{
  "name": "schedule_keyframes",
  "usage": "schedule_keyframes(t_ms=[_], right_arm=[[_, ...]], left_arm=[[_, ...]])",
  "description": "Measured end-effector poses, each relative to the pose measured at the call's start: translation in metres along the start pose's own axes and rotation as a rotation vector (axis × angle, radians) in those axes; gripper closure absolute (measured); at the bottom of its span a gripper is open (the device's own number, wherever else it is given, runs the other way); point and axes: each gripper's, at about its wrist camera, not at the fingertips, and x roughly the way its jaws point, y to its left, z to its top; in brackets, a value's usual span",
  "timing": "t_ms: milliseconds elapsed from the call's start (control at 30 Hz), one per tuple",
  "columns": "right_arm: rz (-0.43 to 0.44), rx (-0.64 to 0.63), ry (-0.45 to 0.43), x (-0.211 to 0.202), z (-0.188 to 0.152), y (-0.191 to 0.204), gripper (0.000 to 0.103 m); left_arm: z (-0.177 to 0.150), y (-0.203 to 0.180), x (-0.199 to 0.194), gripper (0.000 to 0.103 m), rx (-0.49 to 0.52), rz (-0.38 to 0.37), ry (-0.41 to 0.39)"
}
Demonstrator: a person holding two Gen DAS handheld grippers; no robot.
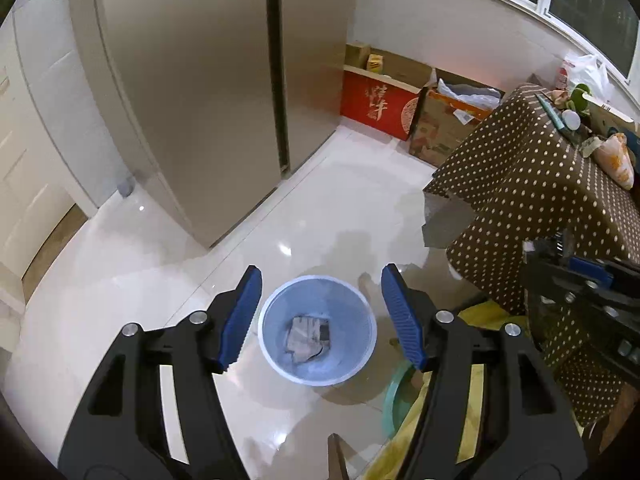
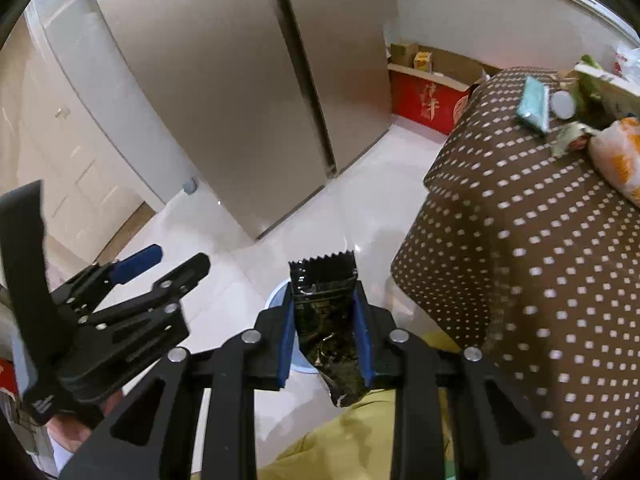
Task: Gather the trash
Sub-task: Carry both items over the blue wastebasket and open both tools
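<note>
Right gripper (image 2: 324, 316) pinches a black snack wrapper (image 2: 325, 320) above the blue trash bin (image 1: 318, 330), left gripper (image 1: 320, 316) spread empty over it — looks like the drop: centre, then release.

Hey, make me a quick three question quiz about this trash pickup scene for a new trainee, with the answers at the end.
1. True or false: the left gripper is clamped on a piece of trash.
2. What does the right gripper hold?
A. a black wrapper
B. a glass bottle
C. a spoon
3. Fill in: the blue bin on the floor already holds a crumpled piece of ____.

Key
1. False: its jaws stand apart and empty above the bin.
2. A
3. Paper, by the look of it.
</note>
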Motion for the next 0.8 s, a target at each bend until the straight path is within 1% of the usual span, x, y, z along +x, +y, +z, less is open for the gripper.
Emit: schedule_keyframes(t_ms=[67,200,233,267,333,367,467,567,667,800], right_arm=[[0.009,-0.009,0.016,0.009,0.002,0.004,0.077],[0.03,-0.036,0.036,0.028,0.01,0.019,0.077],[0.041,-0.044,0.039,0.032,0.011,0.025,0.076],[0.05,-0.05,0.045,0.035,0.012,0.029,0.072],[0.036,-0.043,0.06,0.045,0.016,0.034,0.044],[0.008,-0.032,0.06,0.049,0.018,0.035,0.026],[0.01,-0.05,0.06,0.051,0.018,0.04,0.026],[-0.012,-0.062,0.045,0.043,0.016,0.041,0.026],[-0.006,-0.057,0.028,0.032,0.015,0.038,0.026],[-0.014,-0.071,0.012,0.017,0.015,0.035,0.026]], left_arm=[[-0.005,0.005,-0.003,0.041,-0.007,0.01,0.011],[-0.016,0.014,-0.012,0.041,-0.024,0.032,0.005],[-0.017,0.017,-0.015,0.041,-0.033,0.035,0.002],[-0.018,0.019,-0.017,0.041,-0.041,0.037,-0.001],[-0.019,0.025,-0.022,0.041,-0.06,0.043,-0.009],[-0.02,0.027,-0.022,0.041,-0.065,0.048,-0.012],[-0.02,0.033,-0.025,0.041,-0.083,0.072,-0.012],[-0.02,0.035,-0.028,0.041,-0.096,0.069,-0.024],[-0.018,0.034,-0.03,0.041,-0.094,0.076,-0.033],[-0.015,0.03,-0.037,0.041,-0.09,0.053,-0.048]])
